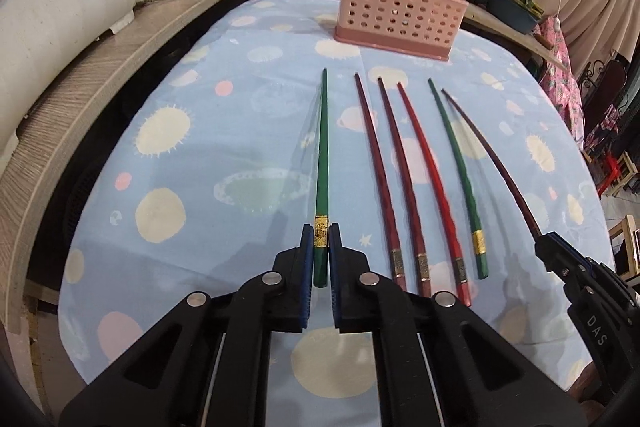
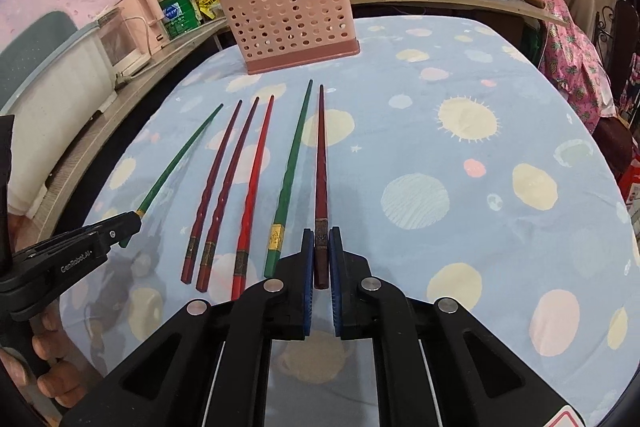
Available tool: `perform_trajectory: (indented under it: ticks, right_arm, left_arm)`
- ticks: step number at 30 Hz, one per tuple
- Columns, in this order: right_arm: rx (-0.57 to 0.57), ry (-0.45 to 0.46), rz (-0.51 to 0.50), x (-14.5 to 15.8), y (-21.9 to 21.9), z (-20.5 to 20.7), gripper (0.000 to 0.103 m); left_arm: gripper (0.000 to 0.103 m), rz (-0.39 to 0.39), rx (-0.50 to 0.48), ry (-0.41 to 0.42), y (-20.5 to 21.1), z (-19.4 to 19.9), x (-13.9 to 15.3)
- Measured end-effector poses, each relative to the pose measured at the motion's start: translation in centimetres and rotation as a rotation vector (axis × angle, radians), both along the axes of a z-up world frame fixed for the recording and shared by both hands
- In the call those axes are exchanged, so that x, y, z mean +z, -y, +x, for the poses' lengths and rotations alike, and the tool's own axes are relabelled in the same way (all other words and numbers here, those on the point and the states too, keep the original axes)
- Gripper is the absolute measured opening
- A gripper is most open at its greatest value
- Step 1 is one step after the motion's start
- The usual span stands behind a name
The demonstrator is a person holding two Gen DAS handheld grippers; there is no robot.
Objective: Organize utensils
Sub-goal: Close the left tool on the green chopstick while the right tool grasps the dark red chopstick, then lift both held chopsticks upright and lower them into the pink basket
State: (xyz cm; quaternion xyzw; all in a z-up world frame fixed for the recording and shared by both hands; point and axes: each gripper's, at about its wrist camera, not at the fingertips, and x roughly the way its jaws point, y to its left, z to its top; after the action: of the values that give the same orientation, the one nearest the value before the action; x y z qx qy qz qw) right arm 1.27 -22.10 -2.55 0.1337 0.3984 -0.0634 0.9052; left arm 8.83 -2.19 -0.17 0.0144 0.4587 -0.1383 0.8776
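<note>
Two chopsticks pinched (thick ends) — green chopstick [image 1: 321, 155] in left gripper [image 1: 320, 247], maroon chopstick [image 2: 321, 163] in right gripper [image 2: 320, 247].

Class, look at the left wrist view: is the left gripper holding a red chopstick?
No. The left gripper is shut on the green chopstick at its gold band; the red chopstick lies on the tablecloth.

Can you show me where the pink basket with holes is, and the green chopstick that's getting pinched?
Pink perforated plastic utensil basket [image 1: 394, 9]: left wrist view, middle of its front wall.
Green chopstick with gold band [image 1: 322, 155]: left wrist view, mid-shaft, ahead of the gripper's fingers.
</note>
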Motion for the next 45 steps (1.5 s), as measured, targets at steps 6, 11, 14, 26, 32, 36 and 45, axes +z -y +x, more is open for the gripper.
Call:
perform_trajectory:
  ticks: [6,11,14,26,32,36,45]
  right_arm:
    - [-0.02,0.079,0.013,4.5,1.5,-0.5,0.008]
    - [-0.032,0.155,0.001,8.8,2.5,0.2,0.008]
    - [-0.031,0.2,-0.021,11.2,2.9,0.9,0.008]
    - [-0.034,0.333,-0.013,18.1,5.5,5.0,0.008]
    - [-0.037,0.415,0.024,21.5,6.8,7.4,0.008]
    - [-0.041,0.485,0.049,24.2,7.5,9.4,0.008]
    - [-0.06,0.594,0.079,28.7,9.2,15.9,0.008]
  left_arm:
    - [0.007,-0.041,0.012,0.053,-0.8,0.5,4.2]
    - [0.007,-0.107,0.014,0.091,-1.3,1.7,8.1]
    - [0.007,-0.124,0.026,0.131,-1.4,2.7,10.3]
    - [0.007,-0.168,0.036,0.222,0.1,7.7,17.3]
    - [0.007,-0.217,0.019,0.282,1.6,10.0,21.4]
    - [0.007,-0.249,0.016,0.344,2.9,11.9,24.5]
    - [0.007,-0.291,0.038,0.475,5.3,16.9,29.5]
